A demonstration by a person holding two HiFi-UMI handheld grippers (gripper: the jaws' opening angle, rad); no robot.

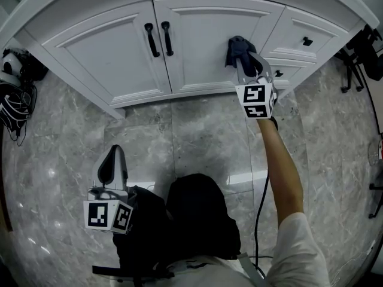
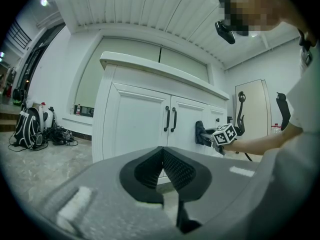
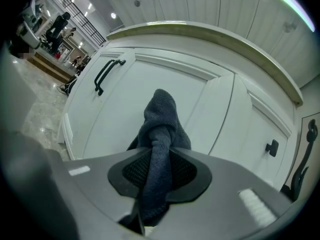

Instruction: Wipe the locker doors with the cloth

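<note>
A white cabinet stands ahead with a left door (image 1: 114, 52) and a right door (image 1: 200, 46), each with a black handle (image 1: 152, 39) near the middle seam. My right gripper (image 1: 244, 61) is shut on a dark blue cloth (image 1: 238, 48) and holds it against the right door's right side. In the right gripper view the cloth (image 3: 160, 119) runs up between the jaws of my right gripper (image 3: 159, 159) and touches the door panel. My left gripper (image 1: 114, 160) hangs low over the floor, away from the cabinet. Seen from its own view, the left gripper (image 2: 162, 151) has its jaws together with nothing between them.
Drawers with a black knob (image 1: 307, 41) sit to the right of the doors. Bags and cables (image 1: 15, 94) lie on the marble floor at the left. A chair base (image 1: 359, 58) stands at the far right. The person's dark-clad knees (image 1: 197, 214) are below.
</note>
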